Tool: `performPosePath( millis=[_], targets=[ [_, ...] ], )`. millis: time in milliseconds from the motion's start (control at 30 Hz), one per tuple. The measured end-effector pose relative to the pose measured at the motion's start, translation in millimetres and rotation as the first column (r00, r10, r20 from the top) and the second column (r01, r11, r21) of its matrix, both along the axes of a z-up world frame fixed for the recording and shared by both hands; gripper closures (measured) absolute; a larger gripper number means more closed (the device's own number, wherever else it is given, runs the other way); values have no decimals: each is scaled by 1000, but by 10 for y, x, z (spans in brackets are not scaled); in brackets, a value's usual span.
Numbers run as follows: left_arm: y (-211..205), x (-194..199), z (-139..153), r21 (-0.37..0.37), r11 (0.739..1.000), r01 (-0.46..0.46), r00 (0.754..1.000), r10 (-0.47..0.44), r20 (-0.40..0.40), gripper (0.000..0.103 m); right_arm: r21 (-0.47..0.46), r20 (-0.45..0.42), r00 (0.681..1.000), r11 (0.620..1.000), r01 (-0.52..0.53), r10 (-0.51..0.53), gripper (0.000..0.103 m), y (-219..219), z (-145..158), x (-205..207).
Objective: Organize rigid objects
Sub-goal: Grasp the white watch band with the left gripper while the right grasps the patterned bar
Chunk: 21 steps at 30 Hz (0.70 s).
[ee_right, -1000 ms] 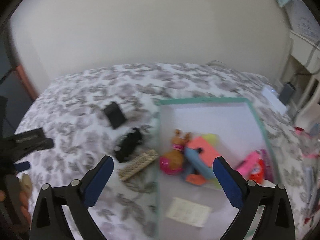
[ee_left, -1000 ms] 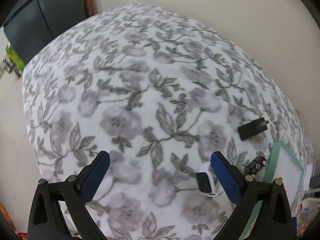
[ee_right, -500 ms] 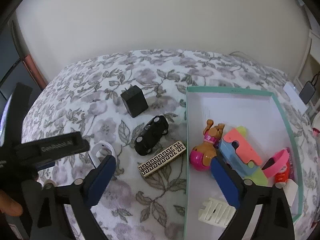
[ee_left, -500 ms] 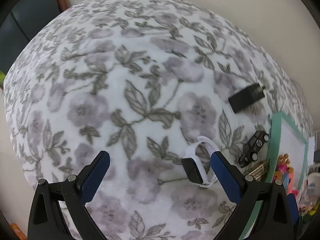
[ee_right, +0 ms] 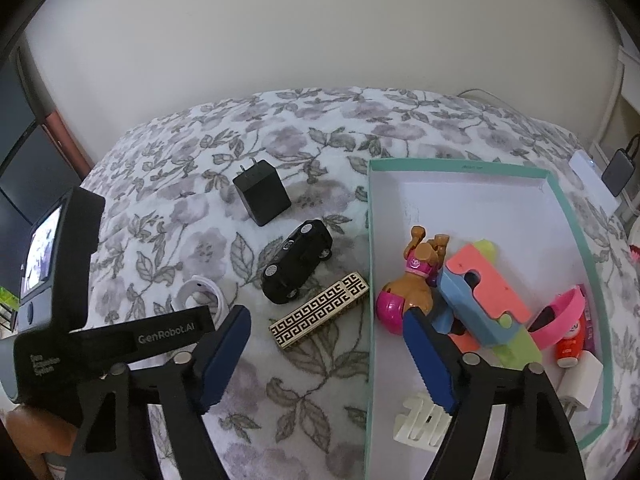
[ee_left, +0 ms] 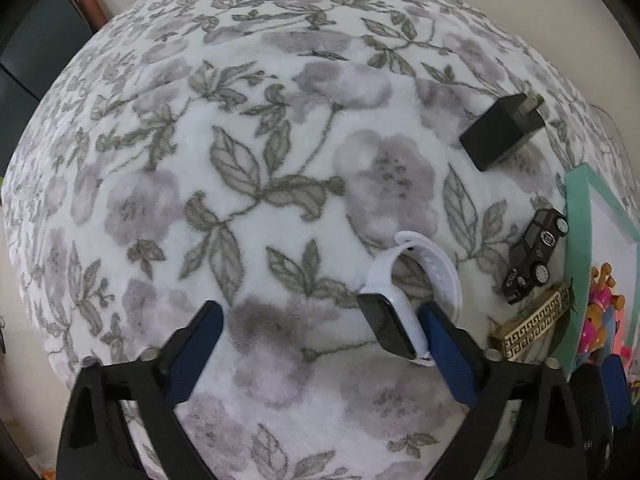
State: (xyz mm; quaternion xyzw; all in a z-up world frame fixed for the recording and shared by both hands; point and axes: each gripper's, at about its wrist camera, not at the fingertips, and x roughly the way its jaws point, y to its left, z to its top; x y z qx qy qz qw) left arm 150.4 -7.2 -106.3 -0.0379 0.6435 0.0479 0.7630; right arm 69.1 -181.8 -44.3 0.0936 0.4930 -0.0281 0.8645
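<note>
A white smartwatch (ee_left: pixel 388 320) with a black screen lies on the floral blanket (ee_left: pixel 280 160), just inside the right finger of my left gripper (ee_left: pixel 320 340). Its jaws are closing, and the left pad stands clear of the watch. In the right wrist view, my right gripper (ee_right: pixel 324 354) hovers over the blanket and the teal box's rim (ee_right: pixel 460 166). Its jaws are closing with nothing gripped. A gold patterned bar (ee_right: pixel 320 316) lies just ahead of it. A black toy car (ee_right: pixel 298 266) and a black charger (ee_right: pixel 262 192) lie farther back.
The box holds a toy dog (ee_right: pixel 412 284), a pink and blue block (ee_right: pixel 484 300), a pink band (ee_right: pixel 560 316) and white plastic parts (ee_right: pixel 420 416). The left unit's screen (ee_right: pixel 44 256) fills the left of the right wrist view. A wall stands behind the bed.
My left gripper has sunk toward the watch, which now looks larger beside its right finger. Both grippers' jaws have narrowed. The right wrist view has tilted down a little.
</note>
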Motion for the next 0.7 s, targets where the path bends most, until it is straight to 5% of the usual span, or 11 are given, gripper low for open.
performPosePath(
  millis=[267,333,700],
  targets=[
    [-223,-78,-23,12,997,73,997,-73,5,49,42,-2,999,998,38,-38,39,-83,-5,4],
    [-256,-91,5,11,997,77,997,-77,11,62,51,-4,999,998,40,-40,52,-79,-7,17],
    [-50,13,21,73,996,50,998,-52,29,68,77,-76,997,997,21,-15,61,103,-186,137]
  ],
)
